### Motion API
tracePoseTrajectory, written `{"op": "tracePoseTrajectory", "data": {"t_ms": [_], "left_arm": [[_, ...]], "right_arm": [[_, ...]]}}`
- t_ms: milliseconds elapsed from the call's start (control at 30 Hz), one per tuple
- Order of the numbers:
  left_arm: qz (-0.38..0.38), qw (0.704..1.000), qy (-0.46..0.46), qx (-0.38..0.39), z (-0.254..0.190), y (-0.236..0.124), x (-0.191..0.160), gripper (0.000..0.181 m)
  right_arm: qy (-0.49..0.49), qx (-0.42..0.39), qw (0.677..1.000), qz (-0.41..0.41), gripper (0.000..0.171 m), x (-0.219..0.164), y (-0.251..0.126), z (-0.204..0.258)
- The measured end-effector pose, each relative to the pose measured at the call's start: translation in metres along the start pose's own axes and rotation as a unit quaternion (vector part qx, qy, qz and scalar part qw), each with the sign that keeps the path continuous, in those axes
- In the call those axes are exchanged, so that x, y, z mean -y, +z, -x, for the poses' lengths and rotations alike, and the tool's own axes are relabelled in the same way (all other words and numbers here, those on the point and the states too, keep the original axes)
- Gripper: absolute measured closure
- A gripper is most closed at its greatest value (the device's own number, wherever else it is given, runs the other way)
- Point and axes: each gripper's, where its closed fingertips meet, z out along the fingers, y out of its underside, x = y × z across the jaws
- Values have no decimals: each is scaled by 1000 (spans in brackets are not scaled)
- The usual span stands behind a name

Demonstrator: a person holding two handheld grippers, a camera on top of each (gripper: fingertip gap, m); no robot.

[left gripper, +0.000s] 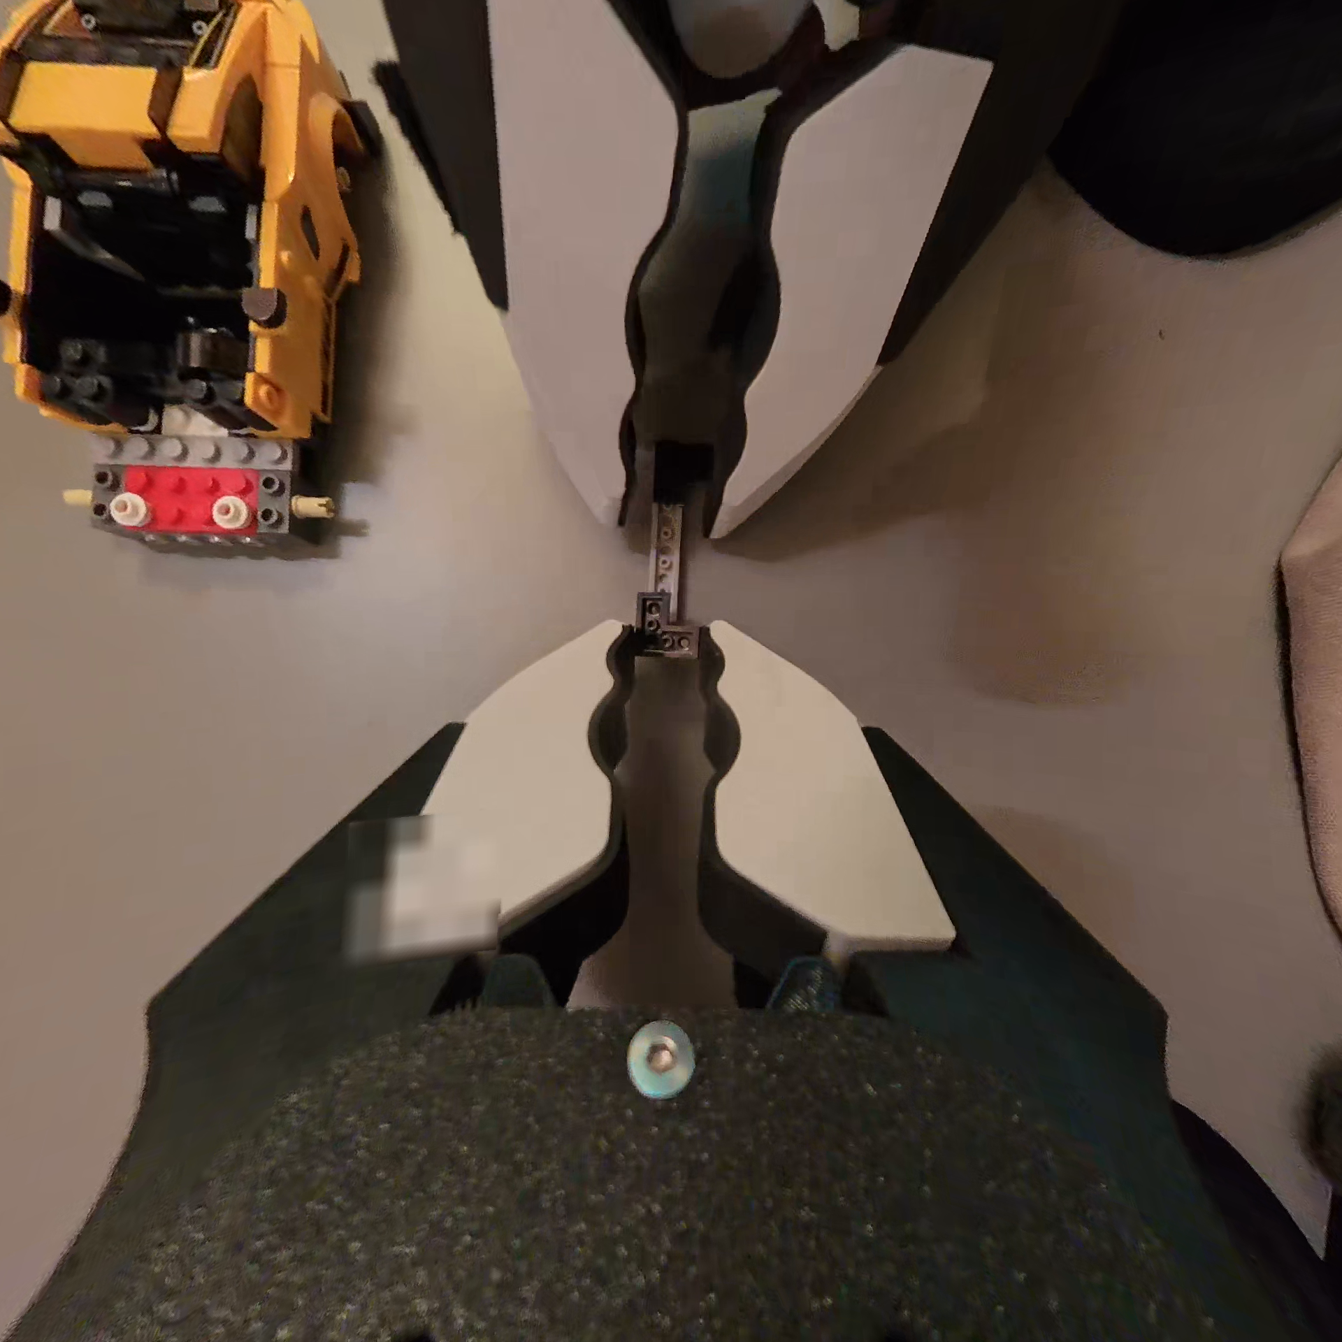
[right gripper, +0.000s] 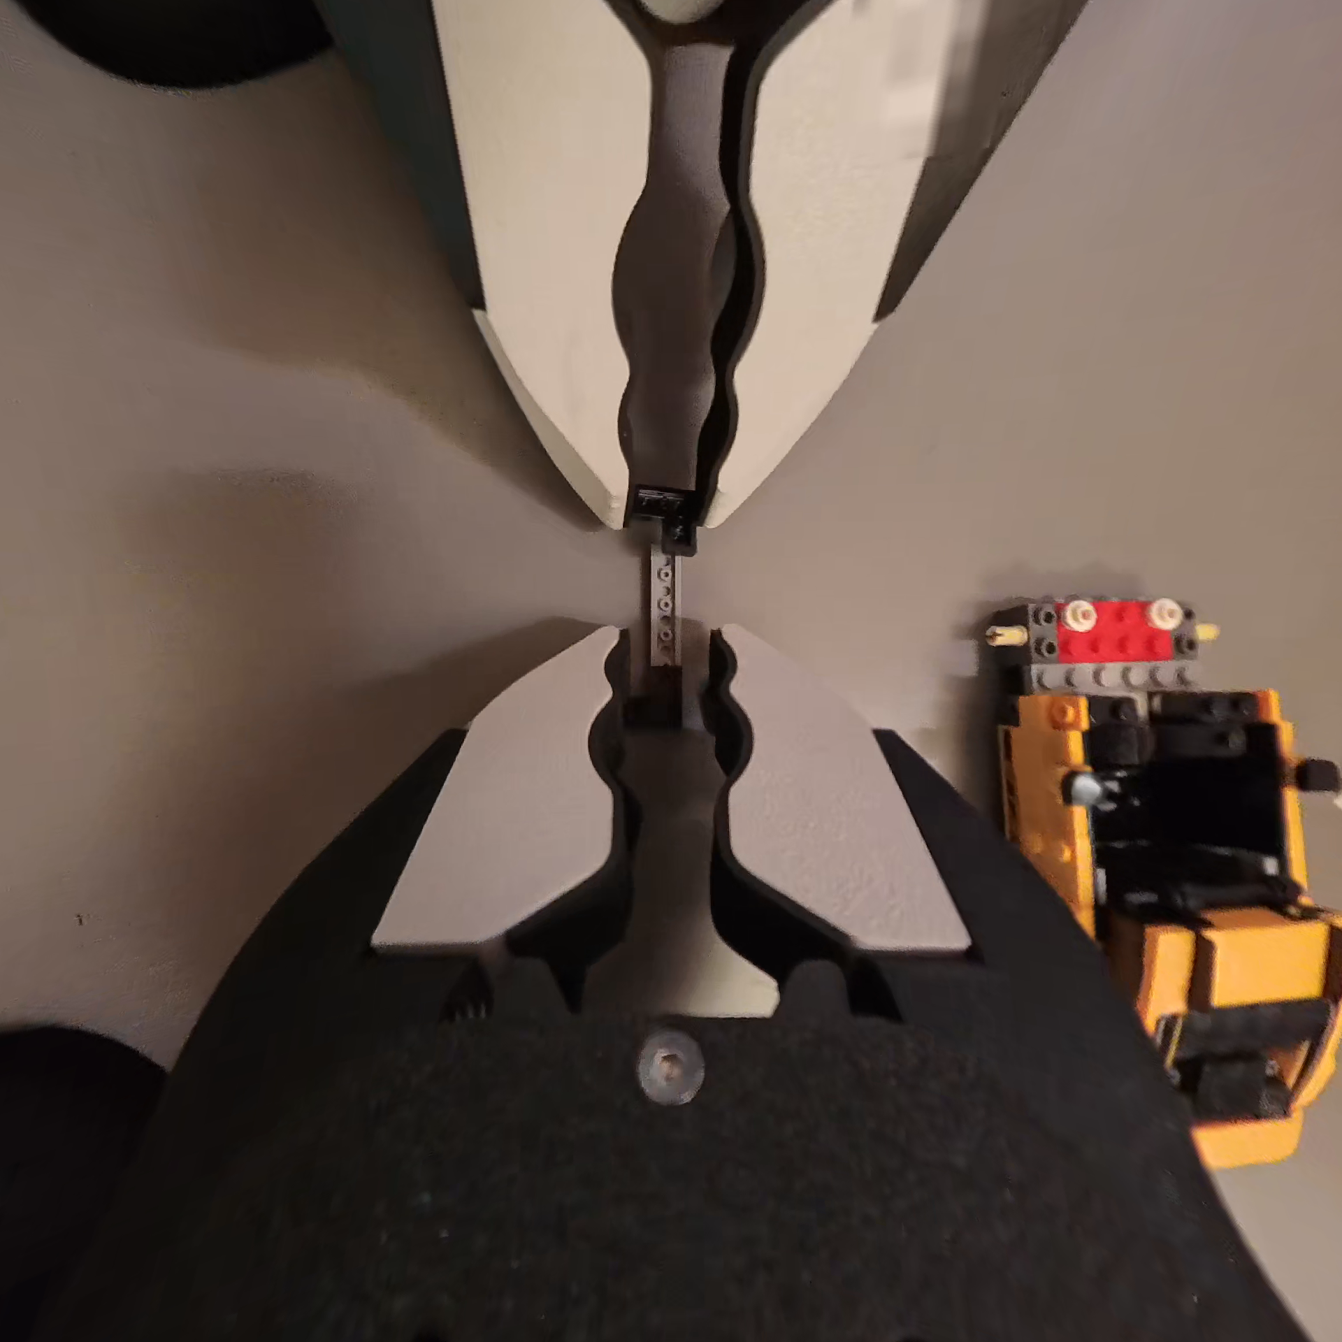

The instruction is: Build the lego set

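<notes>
Two claws meet mid-frame: your left gripper [left gripper: 667, 639] pinches a black corner plate [left gripper: 664, 630], your right gripper [right gripper: 664, 679] pinches the grey studded strip [right gripper: 662, 613].

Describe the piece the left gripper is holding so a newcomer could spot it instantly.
Start at the yellow lego car on the table, then look right, where two grippers meet tip to tip. The left gripper pinches a small black L-shaped plate, unlike the straight grey strip joining it.

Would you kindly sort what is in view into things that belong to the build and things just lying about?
Belongs to the build:
- left claw, shut on black L-piece
- right claw, shut on grey strip
- yellow car

Lying about:
- dark round shape
- beige cloth
</notes>
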Motion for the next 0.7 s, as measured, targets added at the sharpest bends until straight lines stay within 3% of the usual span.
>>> {"op": "tracePoseTrajectory", "data": {"t_ms": [233,700], "left_arm": [[12,1000,-1,-6,0,7,0,164],[12,1000,9,-4,-1,15,5,165]], "right_arm": [[-3,36,999,28,163,1,5,4],[52,34,998,-1,164,1,3,5]]}}
